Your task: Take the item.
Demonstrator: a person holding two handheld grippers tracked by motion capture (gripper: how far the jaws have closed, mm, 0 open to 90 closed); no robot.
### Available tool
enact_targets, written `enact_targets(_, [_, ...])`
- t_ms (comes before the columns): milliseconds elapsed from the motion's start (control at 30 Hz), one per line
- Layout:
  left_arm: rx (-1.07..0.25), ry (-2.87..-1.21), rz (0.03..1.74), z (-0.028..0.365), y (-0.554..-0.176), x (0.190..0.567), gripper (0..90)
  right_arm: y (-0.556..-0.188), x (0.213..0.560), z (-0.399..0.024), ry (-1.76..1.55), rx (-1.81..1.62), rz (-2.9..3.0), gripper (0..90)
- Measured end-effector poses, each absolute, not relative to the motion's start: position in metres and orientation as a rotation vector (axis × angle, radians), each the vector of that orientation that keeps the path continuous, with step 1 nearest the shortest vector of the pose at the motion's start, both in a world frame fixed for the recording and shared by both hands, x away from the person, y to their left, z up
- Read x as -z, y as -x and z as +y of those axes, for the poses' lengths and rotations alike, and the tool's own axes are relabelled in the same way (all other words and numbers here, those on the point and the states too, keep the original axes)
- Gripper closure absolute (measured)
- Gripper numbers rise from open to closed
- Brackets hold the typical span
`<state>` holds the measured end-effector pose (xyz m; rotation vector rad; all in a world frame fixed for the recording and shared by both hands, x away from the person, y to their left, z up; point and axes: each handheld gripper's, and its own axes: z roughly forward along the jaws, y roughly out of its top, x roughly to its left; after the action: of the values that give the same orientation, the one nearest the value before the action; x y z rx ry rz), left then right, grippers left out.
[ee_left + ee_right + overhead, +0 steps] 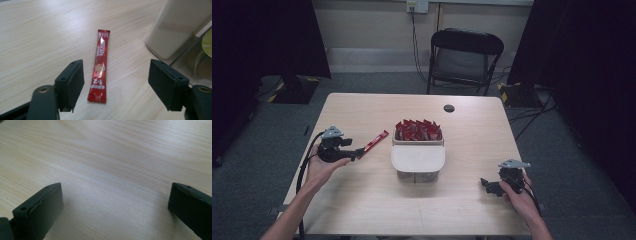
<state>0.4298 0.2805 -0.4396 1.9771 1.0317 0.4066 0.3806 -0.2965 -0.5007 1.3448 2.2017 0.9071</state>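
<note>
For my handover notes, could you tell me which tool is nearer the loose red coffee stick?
Left. The left tool is beside the coffee stick; the right tool sits across the table.

Pale wood worktop [362,200] with a small dark round hole [449,108] near its far edge, black folding chair [464,57] beyond it, grey carpet floor [262,145], wall socket [417,6] with hanging cable

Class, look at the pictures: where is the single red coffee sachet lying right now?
In the high view, the red coffee sachet lies flat on the table, left of the white container, just ahead of the open left hand-held gripper.
</note>
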Motion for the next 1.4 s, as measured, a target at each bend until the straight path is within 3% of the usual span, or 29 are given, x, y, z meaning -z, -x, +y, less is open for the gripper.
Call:
enact_targets(167, [-0.412, -1.985, 1.040, 0.287, -0.420, 0.431, 17.9, -0.381, 0.501, -0.297, -1.345, -0.907, 2.202, 0.0])
enact_targets(900, [-0.454, -1.965, 1.095, 0.315, -0.363, 0.437, 15.9, -0.380, 0.501, -0.296, -1.349, -0.906, 2.200, 0.0])
enact_targets(1133, [-0.480, -2.023, 1.094, 0.317, -0.361, 0.452, 15.9, -0.380, 0.501, -0.296, -1.346, -0.906, 2.201, 0.0])
enact_targets(1400, [-0.417, -2.098, 1.206, 0.322, -0.372, 0.479, 16.0, -0.380, 0.501, -0.296, -1.346, -0.907, 2.201, 0.0])
